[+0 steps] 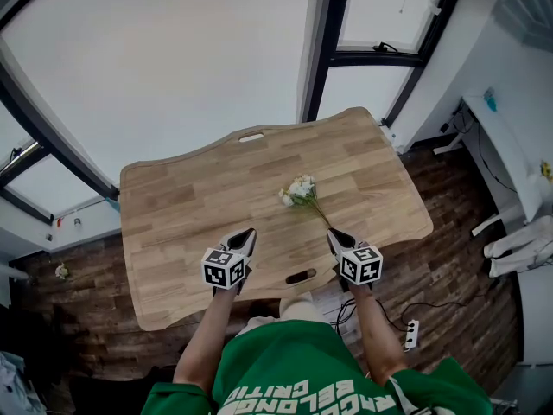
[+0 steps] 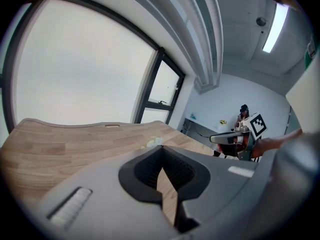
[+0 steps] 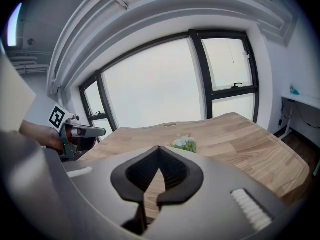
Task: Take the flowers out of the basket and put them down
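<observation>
Though seemingly apart, flowers [image 1: 301, 190] just beyond right claw [image 1: 333, 233].

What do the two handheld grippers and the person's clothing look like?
The left gripper and right gripper are alike: grey bodies, black ribbed pads tapering to a point, each with a cube of black-and-white square markers. The person wears a green shirt with white lettering.

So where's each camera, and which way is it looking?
Head view: on the person's head, looking down at the table and flowers; forearms, green shirt, left gripper and right gripper show.
Left gripper view: rides the left gripper, looking along its shut jaws over the table toward the window; right gripper at right.
Right gripper view: likewise on the right gripper; left gripper at left.
Shared: all see the flowers.
</observation>
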Tool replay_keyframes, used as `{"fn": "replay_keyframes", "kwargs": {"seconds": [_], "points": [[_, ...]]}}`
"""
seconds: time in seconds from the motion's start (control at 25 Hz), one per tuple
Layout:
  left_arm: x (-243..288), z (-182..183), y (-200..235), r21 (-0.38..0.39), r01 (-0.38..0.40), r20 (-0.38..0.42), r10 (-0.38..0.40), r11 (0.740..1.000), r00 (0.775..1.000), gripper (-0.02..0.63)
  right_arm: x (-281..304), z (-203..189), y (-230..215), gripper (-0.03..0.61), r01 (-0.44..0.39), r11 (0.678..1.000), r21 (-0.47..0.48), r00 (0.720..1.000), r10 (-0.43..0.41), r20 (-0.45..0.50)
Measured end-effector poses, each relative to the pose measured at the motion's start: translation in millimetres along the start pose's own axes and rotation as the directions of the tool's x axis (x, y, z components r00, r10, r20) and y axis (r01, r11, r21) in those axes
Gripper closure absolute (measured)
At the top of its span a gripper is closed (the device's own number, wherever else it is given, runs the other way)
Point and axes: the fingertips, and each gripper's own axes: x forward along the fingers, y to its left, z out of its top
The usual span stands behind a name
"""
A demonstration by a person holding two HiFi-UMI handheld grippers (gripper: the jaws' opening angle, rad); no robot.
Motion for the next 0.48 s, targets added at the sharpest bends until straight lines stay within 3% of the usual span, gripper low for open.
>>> {"fn": "replay_keyframes", "kwargs": {"seconds": [0.48], "points": [[0.2, -10.7, 5.3, -0.023, -0.010, -0.009, 0.009, 1.000, 1.000, 0.595, 8.9, -3.1, -1.1, 0.572, -0.001, 1.000, 0.002, 1.000, 0.001, -0.014]]}}
